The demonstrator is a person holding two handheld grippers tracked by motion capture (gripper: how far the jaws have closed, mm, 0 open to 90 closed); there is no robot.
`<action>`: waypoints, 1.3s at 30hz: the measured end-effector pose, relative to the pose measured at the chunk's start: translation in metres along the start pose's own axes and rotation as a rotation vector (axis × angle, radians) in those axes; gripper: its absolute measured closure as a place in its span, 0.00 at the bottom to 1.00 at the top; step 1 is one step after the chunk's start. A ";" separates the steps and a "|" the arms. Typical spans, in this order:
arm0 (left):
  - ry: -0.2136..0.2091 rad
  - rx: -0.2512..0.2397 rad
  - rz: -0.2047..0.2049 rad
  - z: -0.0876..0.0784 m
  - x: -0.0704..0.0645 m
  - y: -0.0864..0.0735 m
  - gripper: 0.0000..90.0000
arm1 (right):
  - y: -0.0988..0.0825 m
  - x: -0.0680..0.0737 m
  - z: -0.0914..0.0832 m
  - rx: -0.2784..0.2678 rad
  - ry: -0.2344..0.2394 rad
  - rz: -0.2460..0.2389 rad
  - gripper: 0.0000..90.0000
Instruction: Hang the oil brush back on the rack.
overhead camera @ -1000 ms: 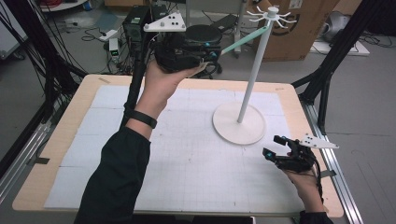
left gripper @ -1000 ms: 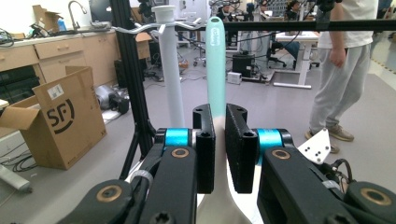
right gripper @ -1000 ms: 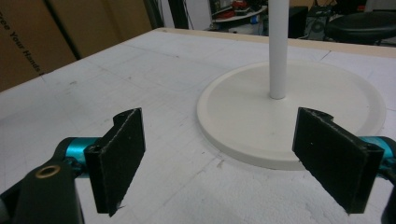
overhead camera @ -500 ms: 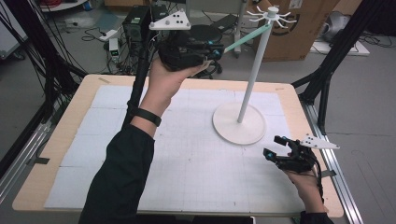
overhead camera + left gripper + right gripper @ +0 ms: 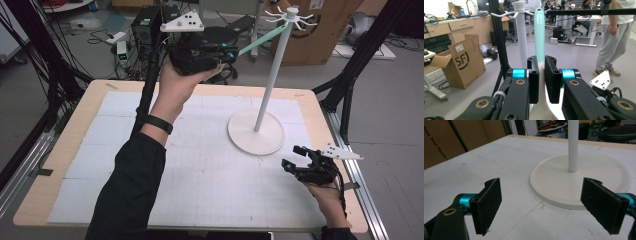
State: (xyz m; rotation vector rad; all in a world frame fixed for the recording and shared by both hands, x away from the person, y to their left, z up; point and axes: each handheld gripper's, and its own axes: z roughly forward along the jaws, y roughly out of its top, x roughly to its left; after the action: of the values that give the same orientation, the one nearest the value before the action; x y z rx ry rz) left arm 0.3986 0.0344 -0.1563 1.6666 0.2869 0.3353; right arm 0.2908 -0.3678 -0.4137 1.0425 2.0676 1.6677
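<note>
Spatula (image 5: 539, 37) between left gripper (image 5: 541, 77) jaws (clamped)

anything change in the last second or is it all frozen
Nothing visibly changed. The left gripper stays raised and shut on the mint-green utensil handle, whose tip points at the hooks of the white stand. The right gripper still rests open on the table, near the stand's round base.

Mint-green spatula (image 5: 539, 32) with pale lower end, clamped between black pads, handle tip up by the hooks of a white stand (image 5: 272, 70), high above the bench (image 5: 200, 165).
</note>
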 end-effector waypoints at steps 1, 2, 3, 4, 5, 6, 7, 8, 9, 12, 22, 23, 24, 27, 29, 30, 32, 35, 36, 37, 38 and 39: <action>0.002 0.003 0.001 0.000 0.000 0.000 0.92 | 0.000 0.000 0.000 -0.001 0.000 -0.004 0.18; 0.001 0.004 0.000 0.001 0.000 -0.001 0.92 | 0.000 0.000 0.000 0.000 0.000 -0.002 0.18; 0.002 0.006 0.002 0.001 0.000 -0.001 0.92 | 0.000 0.000 0.000 0.001 0.001 0.000 0.18; 0.006 0.008 0.002 0.001 0.001 -0.001 0.92 | 0.000 0.000 0.000 0.001 0.001 -0.001 0.18; 0.006 0.006 -0.002 0.002 0.001 -0.001 0.92 | 0.000 0.000 0.000 -0.001 0.000 -0.003 0.18; 0.007 0.006 -0.002 0.002 0.001 -0.001 0.92 | 0.000 0.000 0.000 -0.001 0.001 -0.004 0.18; 0.010 0.006 -0.002 0.002 0.001 -0.001 0.92 | 0.000 0.000 0.000 0.000 0.001 -0.003 0.18; 0.011 0.004 -0.005 0.002 0.002 -0.002 0.92 | 0.000 0.000 0.000 0.000 0.000 -0.002 0.18; 0.009 0.004 -0.005 0.003 0.002 -0.002 0.92 | 0.000 0.000 0.000 0.000 0.001 -0.002 0.18; 0.014 0.007 -0.006 0.004 0.002 -0.003 0.92 | 0.000 0.000 0.000 0.000 0.001 -0.002 0.18; 0.027 0.018 -0.008 0.004 0.003 -0.004 0.92 | 0.000 -0.001 -0.001 0.000 0.002 0.002 0.18; 0.030 0.019 -0.011 0.004 0.004 -0.004 0.92 | 0.000 -0.001 -0.001 0.001 0.002 0.002 0.18; 0.030 0.019 -0.013 0.003 0.004 -0.004 0.92 | 0.000 -0.001 0.000 0.001 0.002 0.001 0.18; 0.034 0.023 -0.018 0.003 0.005 -0.005 0.92 | 0.000 -0.001 0.000 0.002 0.003 0.001 0.18; 0.034 0.022 -0.019 0.003 0.005 -0.005 0.92 | 0.000 0.000 0.000 0.001 0.003 0.004 0.18; 0.030 0.020 -0.020 0.004 0.005 -0.005 0.92 | 0.000 0.000 0.000 0.001 0.003 0.005 0.18; 0.033 0.026 -0.017 0.004 0.004 -0.005 0.91 | 0.000 0.000 0.000 0.001 0.002 0.004 0.18; 0.034 0.037 -0.023 0.005 0.004 -0.006 0.90 | 0.000 0.000 0.000 0.001 0.003 0.004 0.18; 0.035 0.035 -0.037 0.005 0.005 -0.006 0.84 | 0.000 -0.001 0.000 0.002 0.003 0.003 0.18; 0.033 0.034 -0.050 0.005 0.006 -0.006 0.77 | 0.000 -0.001 0.000 0.000 0.003 0.003 0.18; 0.037 0.043 -0.052 0.004 0.006 -0.006 0.72 | 0.000 0.000 0.000 0.002 0.004 0.004 0.18; 0.040 0.052 -0.055 0.004 0.007 -0.007 0.68 | 0.000 0.000 0.000 0.000 0.004 0.007 0.18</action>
State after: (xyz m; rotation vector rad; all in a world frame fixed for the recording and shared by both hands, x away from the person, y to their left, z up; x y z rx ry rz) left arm 0.4061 0.0344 -0.1634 1.7009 0.3736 0.3226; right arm 0.2906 -0.3683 -0.4139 1.0481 2.0696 1.6744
